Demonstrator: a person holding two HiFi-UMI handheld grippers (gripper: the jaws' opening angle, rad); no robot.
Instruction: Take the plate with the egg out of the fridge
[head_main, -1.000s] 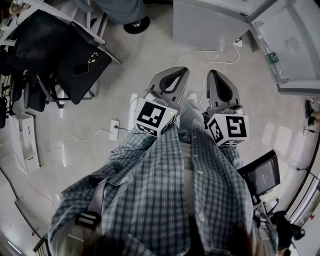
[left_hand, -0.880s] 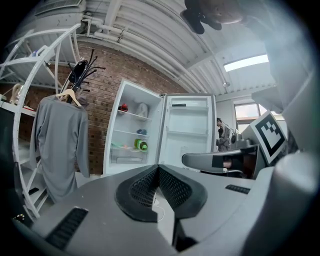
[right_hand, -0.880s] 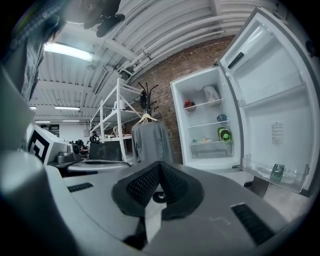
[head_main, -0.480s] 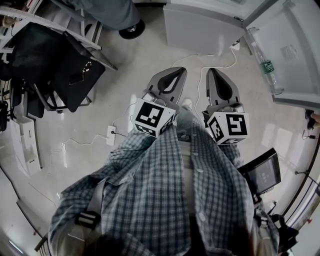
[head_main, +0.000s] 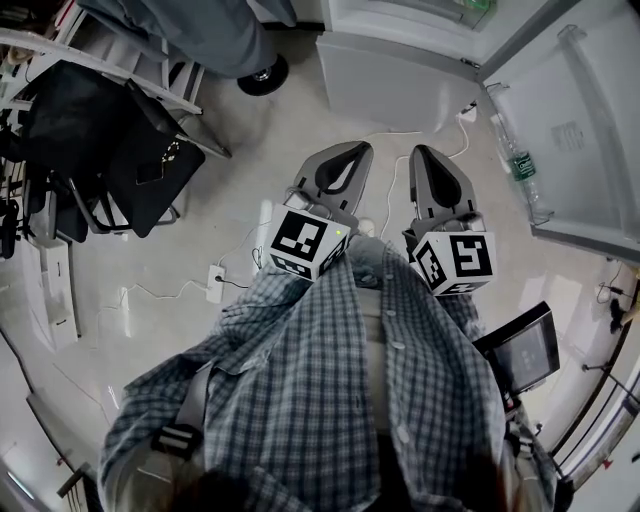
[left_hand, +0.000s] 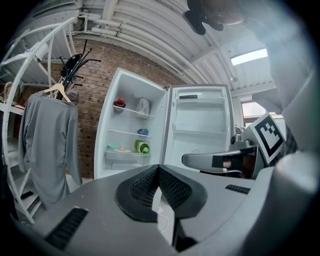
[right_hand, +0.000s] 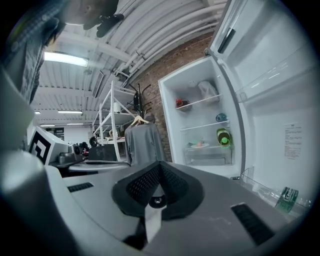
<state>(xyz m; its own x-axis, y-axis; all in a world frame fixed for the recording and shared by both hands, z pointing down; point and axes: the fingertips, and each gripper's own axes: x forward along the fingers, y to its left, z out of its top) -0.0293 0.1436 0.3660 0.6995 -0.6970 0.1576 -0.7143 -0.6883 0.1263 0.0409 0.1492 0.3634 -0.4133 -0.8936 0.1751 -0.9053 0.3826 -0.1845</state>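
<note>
Both claws are clenched and empty. Your left gripper (head_main: 352, 150) and right gripper (head_main: 427, 152) hang side by side before your chest, jaws pressed together with nothing between them.

The fridge (left_hand: 131, 125) stands open at about 12 o'clock, well apart from you. The plate (right_hand: 199, 145) sits on its lowest shelf, at about 2 o'clock from the right jaw tips. What lies on it is too small to make out, though it is likely the egg. A green bottle (right_hand: 223, 137) lies just beside the plate, at its 3 o'clock.

You are on the approach, so step in squarely first. Spread the jaws of your chosen gripper before it crosses the shelf edge. Come in level and take the plate's near rim on the side away from the bottle. Draw it straight out and flat, since an egg will probably roll on any tilt.
</note>
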